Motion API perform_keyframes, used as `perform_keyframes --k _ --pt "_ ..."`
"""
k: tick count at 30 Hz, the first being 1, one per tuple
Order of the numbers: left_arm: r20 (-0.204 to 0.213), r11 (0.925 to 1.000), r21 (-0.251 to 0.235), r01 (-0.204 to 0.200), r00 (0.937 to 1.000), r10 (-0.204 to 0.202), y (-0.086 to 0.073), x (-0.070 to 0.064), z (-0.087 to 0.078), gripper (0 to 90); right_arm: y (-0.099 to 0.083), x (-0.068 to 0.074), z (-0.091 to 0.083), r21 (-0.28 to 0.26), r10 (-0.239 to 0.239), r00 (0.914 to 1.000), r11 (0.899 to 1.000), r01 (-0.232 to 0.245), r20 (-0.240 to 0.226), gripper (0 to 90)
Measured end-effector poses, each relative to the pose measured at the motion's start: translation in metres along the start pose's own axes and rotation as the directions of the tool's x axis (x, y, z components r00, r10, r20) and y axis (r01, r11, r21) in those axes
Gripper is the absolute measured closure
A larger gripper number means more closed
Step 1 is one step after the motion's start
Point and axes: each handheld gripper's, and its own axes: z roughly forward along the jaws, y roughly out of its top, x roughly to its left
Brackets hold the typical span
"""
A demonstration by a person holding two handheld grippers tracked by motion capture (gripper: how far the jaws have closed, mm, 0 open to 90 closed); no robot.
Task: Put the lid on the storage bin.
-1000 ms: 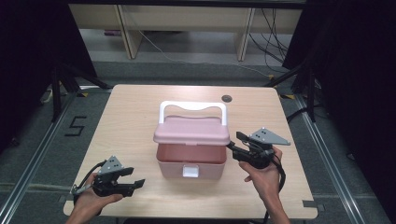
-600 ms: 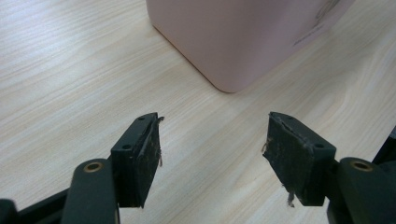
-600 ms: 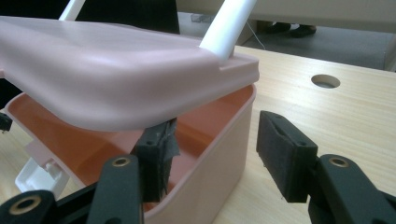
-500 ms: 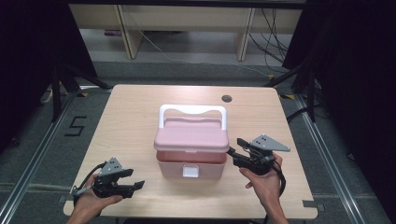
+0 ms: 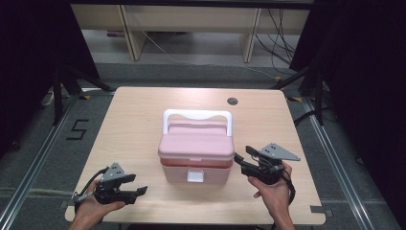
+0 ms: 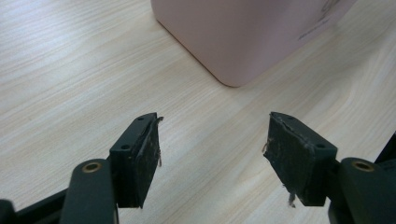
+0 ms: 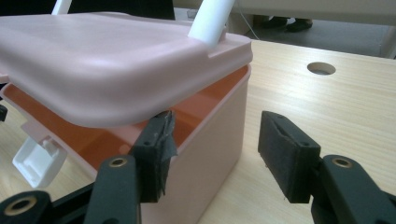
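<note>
Centrally on the counter (image 5: 143,115) sits a pink box (image 5: 196,163), lid (image 7: 107,60) lifted slightly at the front, orange gap showing beneath; white handle (image 5: 197,115) upright, white latch (image 5: 195,176) hanging. Right hand-held gripper (image 5: 242,160) is released, one jaw tucked under the lid's corner, the other outside the box. Left hand-held gripper (image 5: 136,191) is released too, low over the counter, near the box's front-left corner, apart from it.

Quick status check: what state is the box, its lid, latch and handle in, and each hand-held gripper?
Pink box: upright on the table.
Lid: lifted ajar, gap at the right side.
White latch: undone, hanging at the front.
White handle: raised.
Left hand-held gripper: open, holding nothing, off the box.
Right hand-held gripper: open, one jaw under the lid's edge.
</note>
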Motion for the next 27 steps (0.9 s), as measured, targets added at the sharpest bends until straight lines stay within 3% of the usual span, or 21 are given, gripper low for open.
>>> perform_keyframes --k 2,3,9,10,13,17,19,23,24,26,27 --pt "-0.007 1.0000 -0.001 0.001 1.0000 -0.001 -0.001 0.000 0.000 34.1 -0.001 -0.001 0.001 -0.001 0.009 0.9998 1.000 -0.009 -0.018 45.4" --pt "-0.005 1.0000 0.003 0.002 1.0000 -0.002 -0.002 0.000 0.001 34.1 -0.002 -0.002 0.001 -0.008 -0.011 0.9999 1.000 0.011 0.000 45.3" --pt "-0.005 1.0000 0.009 0.004 1.0000 -0.004 -0.004 0.000 0.000 34.1 -0.003 -0.004 -0.002 -0.025 0.001 1.0000 1.000 -0.001 0.001 44.1" --pt "-0.009 1.0000 0.002 0.006 0.9999 -0.006 -0.004 0.000 0.000 34.1 -0.003 -0.002 -0.003 -0.018 0.031 0.9995 0.999 -0.031 -0.004 44.1" --pt "-0.006 1.0000 0.007 0.001 1.0000 -0.001 -0.004 0.000 0.000 33.9 -0.004 -0.005 -0.003 -0.011 0.009 0.9999 1.000 -0.008 0.008 44.0" --pt "-0.009 1.0000 0.001 0.000 1.0000 0.000 -0.005 0.000 -0.001 33.2 -0.006 -0.007 -0.004 -0.013 0.032 0.9995 0.999 -0.032 0.005 43.2" --pt "-0.010 1.0000 -0.003 0.000 0.9999 0.000 -0.006 0.000 -0.001 32.7 -0.007 -0.010 -0.006 -0.011 0.015 0.9998 1.000 -0.014 0.014 42.4" --pt "-0.007 0.9999 -0.009 -0.007 0.9999 0.007 -0.007 -0.004 0.000 30.7 -0.013 -0.013 -0.006 -0.003 0.038 0.9993 0.999 -0.038 -0.001 37.1" --pt "-0.007 0.9999 -0.009 -0.007 0.9999 0.007 -0.007 -0.004 0.000 30.2 -0.014 -0.015 -0.006 -0.003 0.020 0.9998 1.000 -0.020 0.002 35.8" --pt "-0.011 0.9998 -0.020 -0.003 0.9999 0.002 -0.007 -0.005 0.000 29.3 -0.017 -0.013 -0.006 0.006 0.057 0.9983 0.998 -0.056 -0.011 33.4" --pt "-0.011 0.9998 -0.020 -0.003 0.9999 0.002 -0.007 -0.005 0.000 29.1 -0.018 -0.016 -0.006 -0.003 0.028 0.9996 1.000 -0.028 -0.001 32.9"
